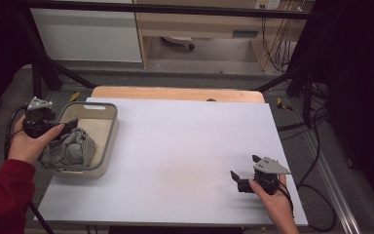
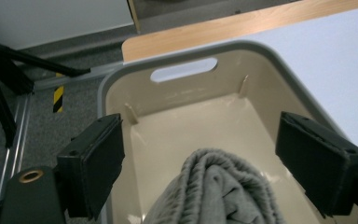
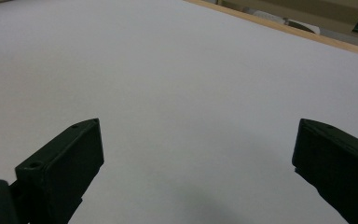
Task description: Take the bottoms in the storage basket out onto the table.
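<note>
A grey cloth (image 1: pixel 70 148) lies bunched in the near end of a beige basket with a grey rim (image 1: pixel 108 131) at the table's left edge. My left gripper (image 1: pixel 70 126) hovers over the basket's left side, held in a hand with a red sleeve. In the left gripper view its jaws stand wide apart, open, with the cloth (image 2: pixel 219 186) low between them and no pad touching it; the basket's far wall (image 2: pixel 186 49) has a handle slot. My right gripper (image 1: pixel 244 166) rests low over the white table at the front right, open, with nothing between its jaws (image 3: pixel 196 123).
The white tabletop (image 1: pixel 185 146) stretches between the two grippers, with a wooden strip (image 1: pixel 175 92) along its far edge. Black frame legs (image 1: pixel 39 68) stand on the grey floor beyond, and cables (image 1: pixel 316 146) trail off the table's right side.
</note>
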{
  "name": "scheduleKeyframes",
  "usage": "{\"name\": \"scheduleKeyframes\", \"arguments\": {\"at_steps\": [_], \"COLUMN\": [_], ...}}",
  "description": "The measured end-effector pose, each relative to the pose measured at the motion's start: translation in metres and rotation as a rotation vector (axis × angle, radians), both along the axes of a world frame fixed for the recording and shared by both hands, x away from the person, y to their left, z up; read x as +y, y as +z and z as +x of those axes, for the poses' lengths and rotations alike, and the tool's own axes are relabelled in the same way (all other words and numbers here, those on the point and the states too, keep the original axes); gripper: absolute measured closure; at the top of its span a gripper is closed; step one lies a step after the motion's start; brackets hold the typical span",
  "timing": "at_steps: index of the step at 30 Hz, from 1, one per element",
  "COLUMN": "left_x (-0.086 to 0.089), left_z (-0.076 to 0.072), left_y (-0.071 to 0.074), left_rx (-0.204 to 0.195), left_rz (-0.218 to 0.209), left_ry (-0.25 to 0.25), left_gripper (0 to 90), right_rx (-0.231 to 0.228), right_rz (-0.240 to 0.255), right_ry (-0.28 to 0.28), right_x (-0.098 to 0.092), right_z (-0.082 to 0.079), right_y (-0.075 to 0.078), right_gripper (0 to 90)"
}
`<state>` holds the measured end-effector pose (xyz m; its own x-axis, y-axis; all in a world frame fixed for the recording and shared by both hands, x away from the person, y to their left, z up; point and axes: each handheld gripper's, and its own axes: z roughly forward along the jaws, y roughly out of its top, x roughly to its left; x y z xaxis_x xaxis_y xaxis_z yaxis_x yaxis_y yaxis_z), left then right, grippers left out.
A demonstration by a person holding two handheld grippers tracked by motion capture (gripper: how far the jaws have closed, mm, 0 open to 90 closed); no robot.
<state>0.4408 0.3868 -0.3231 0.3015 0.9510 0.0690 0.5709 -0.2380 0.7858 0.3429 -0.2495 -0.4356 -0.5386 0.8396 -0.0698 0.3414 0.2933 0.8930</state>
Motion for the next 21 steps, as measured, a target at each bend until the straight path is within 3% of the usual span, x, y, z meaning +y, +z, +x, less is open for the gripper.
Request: {"name": "scheduleKeyframes", "arguments": {"at_steps": [2,8,9,14,16,21], "left_x": [0.006,0.011,0.011,0.011,0.011,0.007], "left_z": [0.004,0.01,0.01,0.009,0.008,0.01], "left_y": [-0.008,-0.02,-0.023,-0.027,-0.027,-0.027], "left_rx": [0.053,0.102,0.131,0.159,0.165,0.187], "left_rz": [-0.001,0.005,0.012,0.035,0.021,0.055], "left_ry": [-0.005,-0.004,-0.011,-0.026,-0.036,-0.028], "left_gripper": [15.2,15.5,16.3,25.1,26.6,27.6], "right_rx": [0.008,0.016,0.014,0.014,0.011,0.016], "right_rz": [-0.008,-0.016,-0.014,-0.011,-0.014,-0.025], "right_ry": [0.003,0.007,0.007,0.011,0.012,0.021], "right_x": [0.002,0.002,0.002,0.001,0.002,0.003], "right_z": [0.003,0.005,0.004,0.002,0.002,0.0], "right_y": [-0.001,-0.003,-0.003,-0.003,-0.002,-0.003], "right_gripper": [2.3,2.3,2.3,2.3,2.3,2.4]}}
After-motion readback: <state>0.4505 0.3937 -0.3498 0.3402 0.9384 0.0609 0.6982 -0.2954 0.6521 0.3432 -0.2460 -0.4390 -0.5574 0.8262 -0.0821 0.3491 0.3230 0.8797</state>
